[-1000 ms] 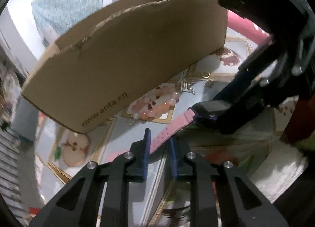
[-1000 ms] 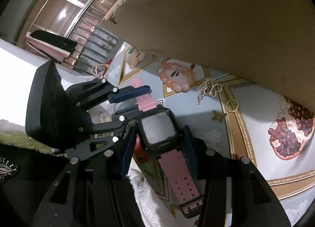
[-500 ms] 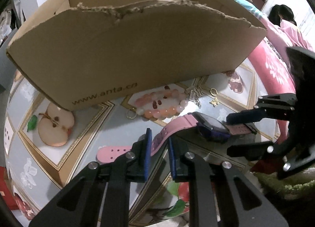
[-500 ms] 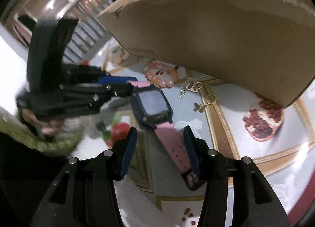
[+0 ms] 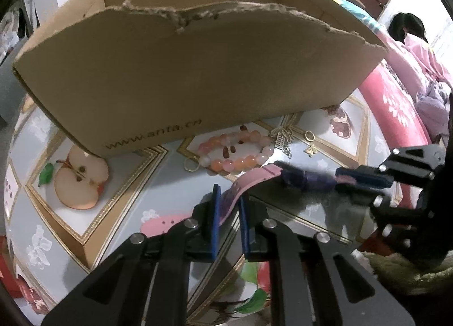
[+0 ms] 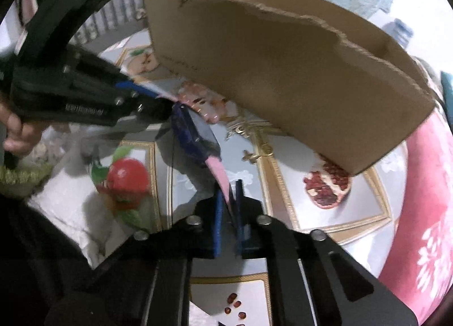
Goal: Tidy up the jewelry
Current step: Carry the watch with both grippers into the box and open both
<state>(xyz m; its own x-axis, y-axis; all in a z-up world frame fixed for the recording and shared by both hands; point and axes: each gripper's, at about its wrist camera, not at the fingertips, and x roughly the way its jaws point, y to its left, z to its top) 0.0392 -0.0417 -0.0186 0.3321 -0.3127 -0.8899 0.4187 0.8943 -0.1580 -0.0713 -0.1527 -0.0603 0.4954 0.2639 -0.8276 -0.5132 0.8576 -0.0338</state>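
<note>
A watch with a pink strap (image 5: 254, 181) and dark purple case (image 5: 305, 178) hangs above the table, stretched between both grippers. My left gripper (image 5: 228, 201) is shut on one end of the strap. My right gripper (image 6: 228, 198) is shut on the other strap end (image 6: 219, 173); it also shows in the left wrist view (image 5: 365, 181). The watch case (image 6: 195, 133) is blurred in the right wrist view. A pink bead bracelet (image 5: 235, 150), gold rings (image 5: 309, 135) and small charms (image 5: 311, 151) lie on the table before an open cardboard box (image 5: 198, 71).
The tablecloth (image 5: 158, 184) has fruit pictures and gold borders. The box (image 6: 283, 77) stands close behind the jewelry, its torn front wall tall. A person in pink (image 5: 419, 48) sits at the far right beside a red cushion (image 5: 396, 105).
My right gripper has closed from open around the watch case onto the strap end. Both grippers have pulled apart, and the watch hangs stretched between them in front of the box.
</note>
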